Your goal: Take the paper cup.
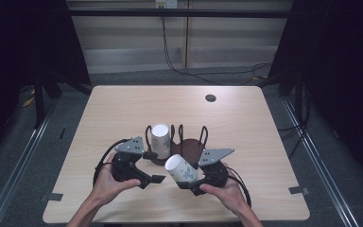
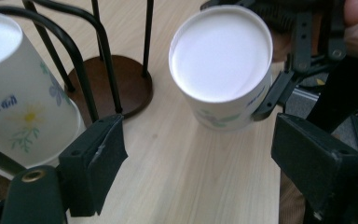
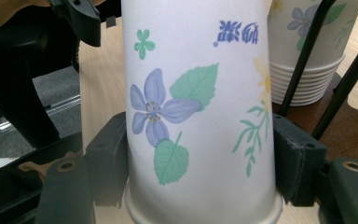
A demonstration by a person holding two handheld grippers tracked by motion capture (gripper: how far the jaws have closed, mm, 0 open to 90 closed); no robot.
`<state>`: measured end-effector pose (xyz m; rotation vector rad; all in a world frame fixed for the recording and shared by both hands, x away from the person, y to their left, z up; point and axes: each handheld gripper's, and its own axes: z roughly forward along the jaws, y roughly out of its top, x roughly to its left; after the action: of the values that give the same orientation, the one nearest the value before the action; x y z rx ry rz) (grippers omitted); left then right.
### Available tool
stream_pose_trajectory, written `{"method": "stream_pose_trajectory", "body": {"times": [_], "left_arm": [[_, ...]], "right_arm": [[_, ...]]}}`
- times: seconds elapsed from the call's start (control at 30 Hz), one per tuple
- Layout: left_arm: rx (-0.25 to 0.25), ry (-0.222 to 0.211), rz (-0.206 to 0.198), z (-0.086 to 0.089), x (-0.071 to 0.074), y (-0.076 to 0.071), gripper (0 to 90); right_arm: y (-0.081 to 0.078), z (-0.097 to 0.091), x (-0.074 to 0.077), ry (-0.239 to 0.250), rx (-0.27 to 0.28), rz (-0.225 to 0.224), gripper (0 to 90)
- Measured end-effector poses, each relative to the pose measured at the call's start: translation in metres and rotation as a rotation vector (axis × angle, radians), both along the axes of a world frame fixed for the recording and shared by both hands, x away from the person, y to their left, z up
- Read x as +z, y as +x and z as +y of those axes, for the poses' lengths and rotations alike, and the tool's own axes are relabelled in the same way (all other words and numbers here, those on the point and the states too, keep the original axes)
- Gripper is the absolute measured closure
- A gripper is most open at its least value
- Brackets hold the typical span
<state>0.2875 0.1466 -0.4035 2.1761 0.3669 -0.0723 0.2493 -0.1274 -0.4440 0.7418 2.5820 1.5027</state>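
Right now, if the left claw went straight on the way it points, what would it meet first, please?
Probably the paper cup held in the right claw: it lies ahead between the open left claw's jaws, above bare table. Depth is unclear.

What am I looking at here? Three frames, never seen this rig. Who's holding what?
There is no robot arm: a person holds a hand-held two-jaw gripper in each hand at a light wooden table.

The high view looks down from above the person's side. The other two pictures come from cameras riding on each gripper, looking along its black fingers.

On the table stands a black wire cup rack on a round brown base, with a stack of upside-down flowered paper cups in it.

The right gripper is shut on a single flowered paper cup, its fingers pressing both sides; the cup lies tilted, bottom toward the left gripper's camera.

The left gripper is open and holds nothing; its fingers sit wide apart over bare table next to the stack.
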Motion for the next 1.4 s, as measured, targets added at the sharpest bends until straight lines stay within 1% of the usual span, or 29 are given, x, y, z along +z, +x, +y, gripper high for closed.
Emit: {"method": "stream_pose_trajectory", "body": {"times": [0.03,0.07,0.1,0.13,0.17,0.2,0.27,0.33,0.4,0.43,0.47,0.53,0.63,0.73,0.8,0.83,0.93,1.03,1.13,1.3,1.33,1.37,1.4], "left_arm": [[-0.002,0.008,0.006,0.000,0.000,0.001,18.3],[0.002,0.006,0.008,0.001,0.000,0.001,19.5],[0.003,-0.005,0.003,0.002,0.001,0.000,20.1],[0.004,-0.006,-0.005,0.002,0.001,-0.001,22.6],[0.003,-0.004,-0.012,0.002,0.002,-0.002,22.6],[0.001,-0.011,-0.013,0.002,0.001,-0.002,23.0],[0.001,-0.003,-0.018,0.001,0.001,-0.003,23.0],[-0.014,0.000,-0.004,0.000,-0.002,-0.003,23.0],[-0.024,0.007,-0.002,-0.001,-0.004,-0.004,26.3],[-0.028,0.008,0.002,-0.003,-0.005,-0.004,26.5],[-0.029,0.019,0.004,-0.004,-0.006,-0.004,25.3],[-0.032,0.019,0.008,-0.004,-0.007,-0.004,23.9],[-0.034,0.023,0.003,-0.002,-0.006,-0.003,23.9],[-0.036,0.025,0.000,-0.001,-0.006,-0.004,24.0],[-0.035,0.029,-0.005,-0.001,-0.006,-0.004,24.0],[-0.036,0.023,-0.006,-0.001,-0.006,-0.004,23.9],[-0.040,0.026,-0.003,-0.002,-0.006,-0.004,23.7],[-0.041,0.027,-0.005,-0.001,-0.006,-0.005,23.1],[-0.042,0.023,-0.001,-0.001,-0.005,-0.005,22.3],[-0.045,0.020,-0.004,-0.002,-0.005,-0.005,20.8],[-0.038,0.022,-0.006,-0.003,-0.005,-0.005,20.5],[-0.030,0.026,-0.008,-0.003,-0.005,-0.005,20.2],[-0.022,0.025,-0.007,-0.003,-0.006,-0.004,19.4]], "right_arm": [[0.000,0.000,0.000,-0.004,0.001,0.002,30.3],[0.001,0.000,0.001,-0.003,0.005,0.007,30.3],[0.000,0.000,0.002,0.001,0.004,0.016,30.3],[0.000,0.000,0.004,-0.009,0.010,0.016,30.3],[0.000,0.000,0.004,-0.009,0.010,0.016,30.3],[0.001,-0.001,0.005,-0.012,0.013,0.017,30.4],[0.002,-0.002,0.006,-0.019,0.013,0.027,30.5],[0.002,-0.002,0.006,-0.043,0.013,0.037,30.5],[0.003,-0.002,0.006,-0.055,0.023,0.050,30.5],[0.003,-0.002,0.006,-0.061,0.028,0.052,30.5],[0.003,-0.001,0.007,-0.069,0.033,0.053,30.5],[0.004,-0.001,0.009,-0.081,0.042,0.053,30.5],[0.004,-0.001,0.010,-0.100,0.046,0.056,30.5],[0.005,-0.001,0.010,-0.134,0.047,0.055,30.5],[0.005,0.000,0.010,-0.144,0.050,0.063,30.5],[0.005,0.000,0.010,-0.155,0.052,0.062,30.5],[0.005,0.002,0.010,-0.181,0.058,0.065,30.5],[0.005,0.004,0.011,-0.200,0.070,0.069,30.5],[0.005,0.004,0.013,-0.212,0.070,0.074,30.5],[0.007,0.004,0.016,-0.242,0.088,0.066,30.5],[0.007,0.005,0.016,-0.245,0.090,0.065,30.5],[0.007,0.006,0.017,-0.255,0.091,0.076,30.5],[0.008,0.006,0.017,-0.270,0.097,0.077,30.6]]}}
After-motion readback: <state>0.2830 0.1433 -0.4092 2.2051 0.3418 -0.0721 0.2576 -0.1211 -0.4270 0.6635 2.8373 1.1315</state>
